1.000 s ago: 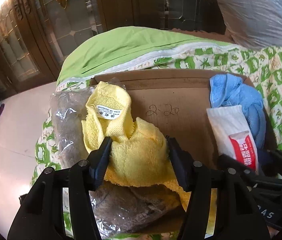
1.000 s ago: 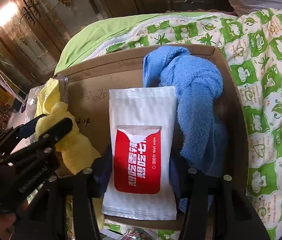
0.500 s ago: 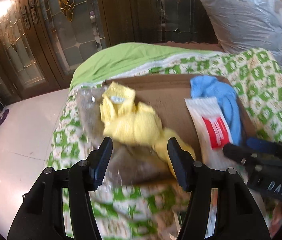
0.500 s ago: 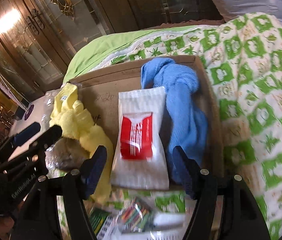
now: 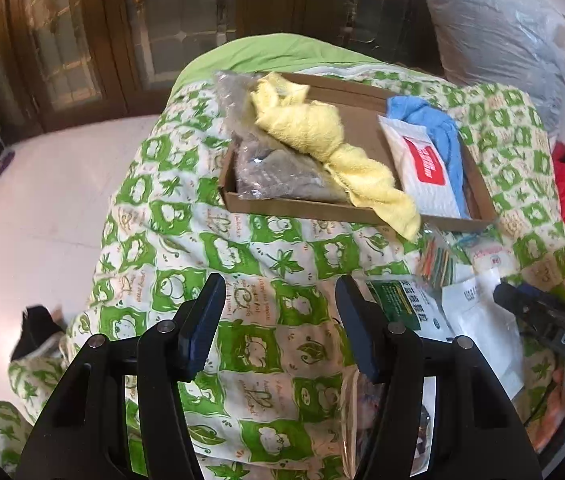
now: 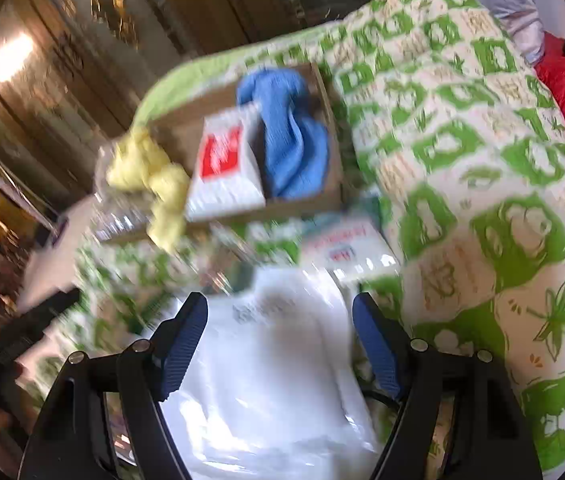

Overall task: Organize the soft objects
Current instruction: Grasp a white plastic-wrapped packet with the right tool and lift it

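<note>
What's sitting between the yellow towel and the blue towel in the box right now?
The white wet-wipe pack with the red label lies between the yellow towel and the blue towel in the cardboard box; both wrist views show it.

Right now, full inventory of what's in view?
cardboard tray: 1, brown, on the quilt
yellow towel: 1, in tray, one end draped over the front wall
blue towel: 1, tray's right side
wet wipe pack: 1, white and red, beside blue towel
clear bag: 1, grey contents, tray's left side
quilt: 1, green and white
loose packets: several, mixed, in front of tray
left claw: open, empty
right claw: just been opening, empty, over a white bag
</note>
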`<state>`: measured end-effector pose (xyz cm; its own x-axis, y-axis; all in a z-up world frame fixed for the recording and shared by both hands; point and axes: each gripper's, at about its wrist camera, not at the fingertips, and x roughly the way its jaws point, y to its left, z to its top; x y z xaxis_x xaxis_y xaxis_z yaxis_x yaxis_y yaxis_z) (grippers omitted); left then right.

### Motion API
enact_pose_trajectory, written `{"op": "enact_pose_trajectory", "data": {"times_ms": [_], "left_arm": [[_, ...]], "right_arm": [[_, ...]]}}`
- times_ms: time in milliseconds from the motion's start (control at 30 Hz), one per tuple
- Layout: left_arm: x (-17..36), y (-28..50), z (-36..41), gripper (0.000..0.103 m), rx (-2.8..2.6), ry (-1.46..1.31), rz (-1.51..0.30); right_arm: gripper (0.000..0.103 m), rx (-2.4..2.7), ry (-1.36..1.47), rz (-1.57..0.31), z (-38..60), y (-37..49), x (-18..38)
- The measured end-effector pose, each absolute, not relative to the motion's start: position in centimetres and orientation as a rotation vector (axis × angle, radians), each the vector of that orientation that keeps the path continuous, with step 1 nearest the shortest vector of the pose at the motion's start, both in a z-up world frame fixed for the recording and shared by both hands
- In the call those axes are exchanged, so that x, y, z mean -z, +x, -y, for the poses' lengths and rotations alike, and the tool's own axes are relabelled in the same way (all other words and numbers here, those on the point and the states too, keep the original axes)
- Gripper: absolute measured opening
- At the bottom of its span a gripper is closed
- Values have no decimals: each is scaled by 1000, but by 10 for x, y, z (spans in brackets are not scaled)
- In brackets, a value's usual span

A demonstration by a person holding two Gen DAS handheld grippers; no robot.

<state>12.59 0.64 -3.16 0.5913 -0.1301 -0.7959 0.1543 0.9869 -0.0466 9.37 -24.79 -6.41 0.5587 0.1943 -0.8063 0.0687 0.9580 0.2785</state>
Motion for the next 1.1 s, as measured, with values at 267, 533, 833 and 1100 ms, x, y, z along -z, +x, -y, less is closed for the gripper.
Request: {"op": "enact_pose_trajectory", "data": {"times_ms": [267,533,833,1100], "left_arm": [[43,120,13,58,245,82,-959],[46,120,19,58,260,100,-963],[49,122,20,58,268,98,-977],[50,121,21,58,272,106,-979]], "right_arm": [[75,-106,263,-996,243,91,62],[75,-181,229,-1100,229,82,76],[78,-178,211,-1127,224,80,79],[96,-213,183,-1169,213,71,83]]}}
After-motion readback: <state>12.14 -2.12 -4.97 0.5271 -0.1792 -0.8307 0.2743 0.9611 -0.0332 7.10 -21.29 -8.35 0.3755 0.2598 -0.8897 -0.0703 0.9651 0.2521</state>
